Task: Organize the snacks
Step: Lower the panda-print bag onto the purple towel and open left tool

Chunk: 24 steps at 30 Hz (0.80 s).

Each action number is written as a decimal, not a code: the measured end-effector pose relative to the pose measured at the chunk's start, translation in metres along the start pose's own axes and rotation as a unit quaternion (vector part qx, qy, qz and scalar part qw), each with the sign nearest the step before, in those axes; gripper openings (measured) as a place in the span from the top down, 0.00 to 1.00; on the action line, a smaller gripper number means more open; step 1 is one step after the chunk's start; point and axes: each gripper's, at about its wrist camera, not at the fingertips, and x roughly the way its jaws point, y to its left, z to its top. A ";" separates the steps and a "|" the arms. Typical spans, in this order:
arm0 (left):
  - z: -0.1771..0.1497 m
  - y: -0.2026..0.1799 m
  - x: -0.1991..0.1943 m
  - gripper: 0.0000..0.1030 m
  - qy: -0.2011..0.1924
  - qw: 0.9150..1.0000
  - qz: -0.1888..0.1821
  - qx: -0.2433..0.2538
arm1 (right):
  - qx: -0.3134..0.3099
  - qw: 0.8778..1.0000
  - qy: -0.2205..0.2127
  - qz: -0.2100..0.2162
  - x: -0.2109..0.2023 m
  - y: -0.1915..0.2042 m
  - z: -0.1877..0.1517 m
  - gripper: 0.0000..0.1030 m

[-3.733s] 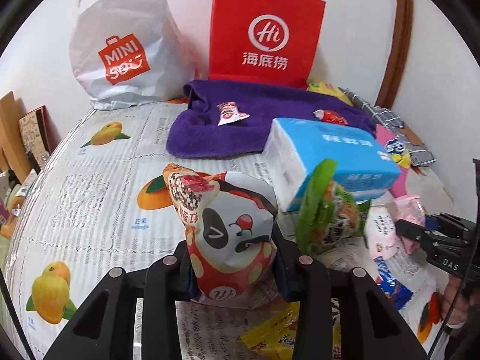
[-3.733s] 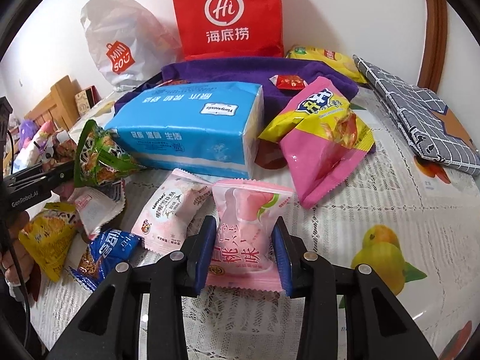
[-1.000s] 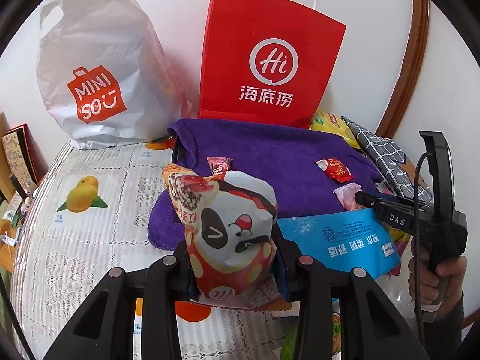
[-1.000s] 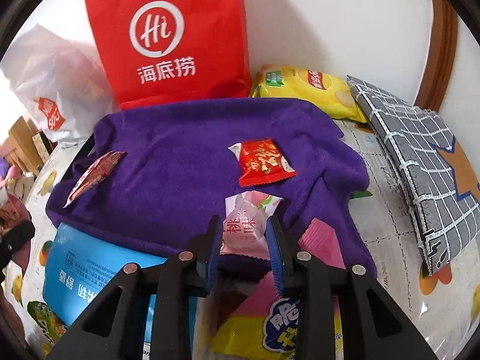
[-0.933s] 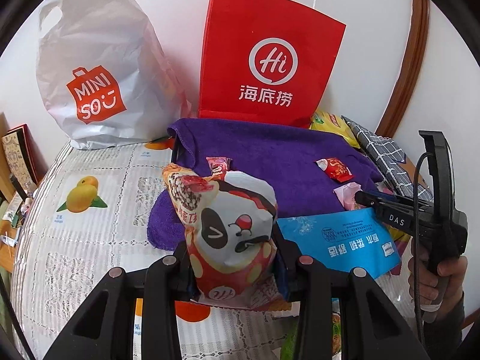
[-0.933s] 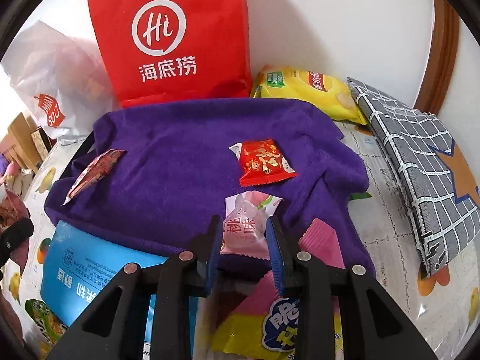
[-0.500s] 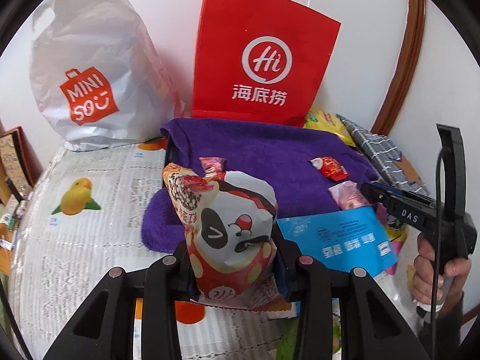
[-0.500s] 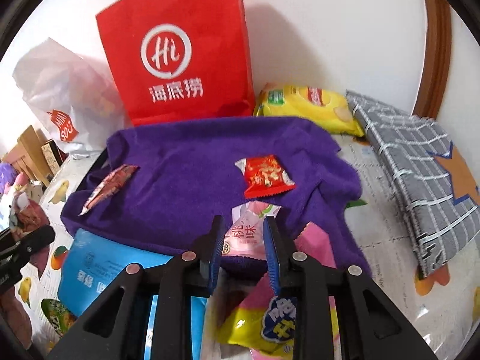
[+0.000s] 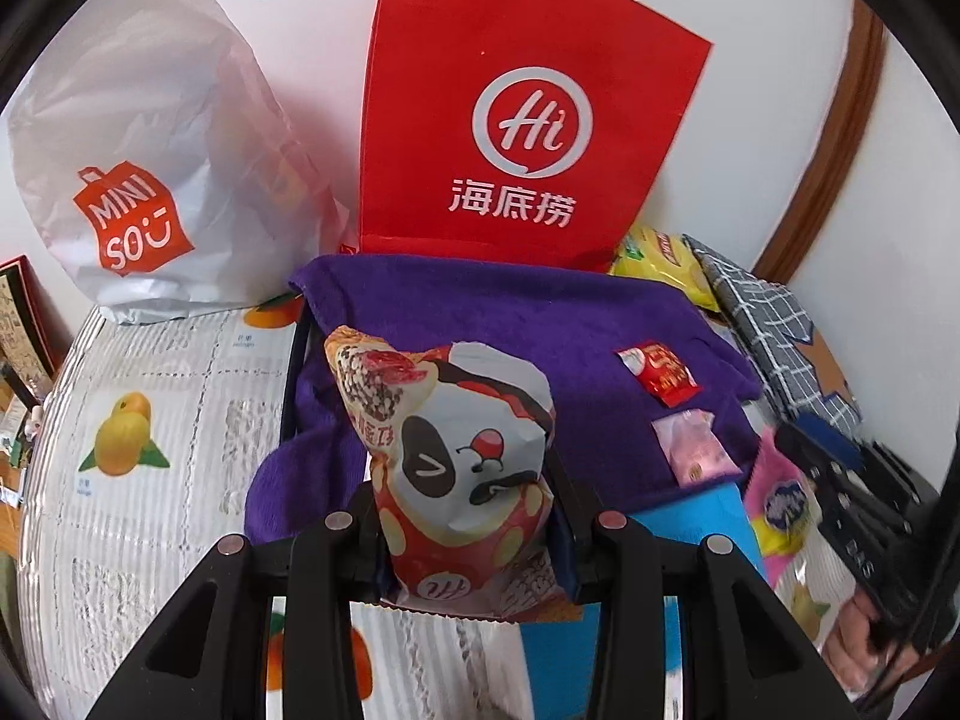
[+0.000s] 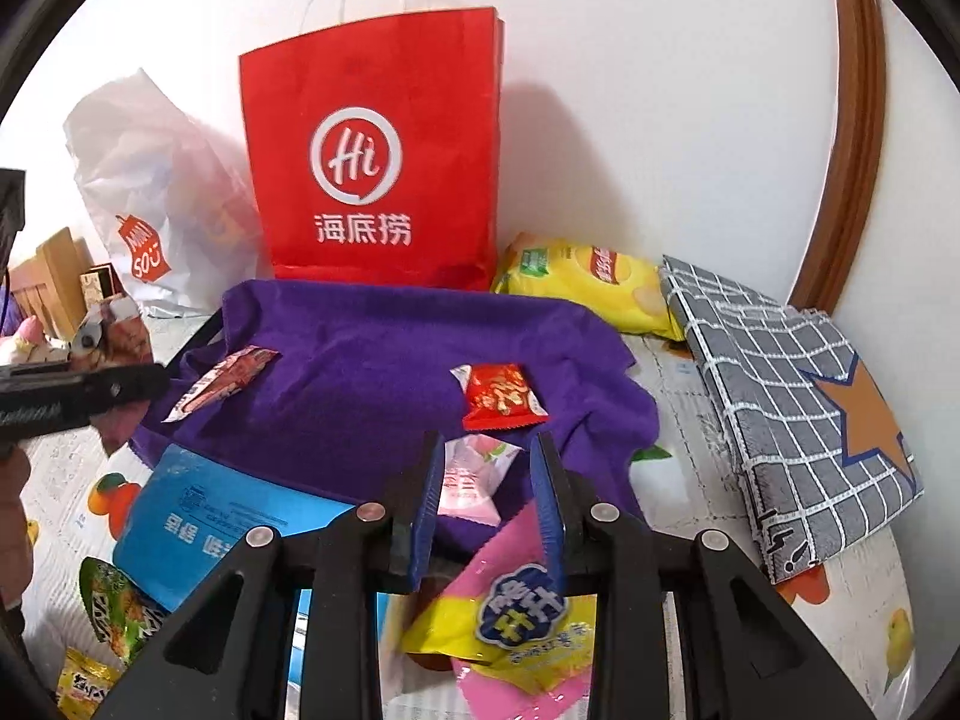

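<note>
My left gripper (image 9: 465,486) is shut on a puffy snack bag with a panda face (image 9: 456,438), held upright over the near left part of a purple towel (image 9: 510,324). On the towel lie a small red packet (image 9: 660,372), a pink peach packet (image 9: 696,447) and a long striped packet (image 10: 222,381). My right gripper (image 10: 487,450) hangs just above the towel's near edge with its jaws close together and nothing gripped. The pink peach packet (image 10: 471,480) shows through the slit, lying flat on the towel (image 10: 372,372).
A red paper bag (image 9: 522,120) and a white plastic bag (image 9: 138,180) stand against the wall behind the towel. A blue tissue pack (image 10: 210,522), a pink-and-yellow snack bag (image 10: 516,618), yellow crisps (image 10: 594,282) and a grey checked pouch (image 10: 792,420) surround it.
My right gripper has risen and drawn back from the pink packet, which stays on the towel. My left gripper has carried the panda bag closer over the towel.
</note>
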 end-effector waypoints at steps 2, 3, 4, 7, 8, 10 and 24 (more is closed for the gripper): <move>0.005 0.000 0.007 0.63 0.004 1.000 0.002 -0.007 | 0.011 1.000 0.007 0.001 0.003 -0.006 0.000 0.71; 0.008 0.000 0.012 0.63 0.007 1.000 0.005 -0.012 | 0.019 1.000 0.010 0.003 0.005 -0.009 0.000 0.71; 0.010 0.000 0.015 0.63 0.008 1.000 0.007 -0.015 | 0.034 0.999 0.015 0.008 0.007 -0.013 0.001 0.71; 0.016 0.000 0.028 0.63 0.017 1.000 0.011 -0.021 | 0.051 0.998 0.025 0.021 0.012 -0.016 0.000 0.71; 0.017 -0.001 0.032 0.63 0.020 0.999 0.011 -0.023 | 0.050 0.998 0.026 0.020 0.012 -0.016 0.000 0.71; 0.018 -0.002 0.041 0.63 0.029 0.999 0.011 -0.021 | 0.046 0.998 0.026 0.014 0.013 -0.015 -0.001 0.71; 0.020 -0.005 0.075 0.38 0.075 0.997 -0.004 -0.024 | 0.026 0.999 0.031 0.023 0.016 -0.001 -0.003 0.71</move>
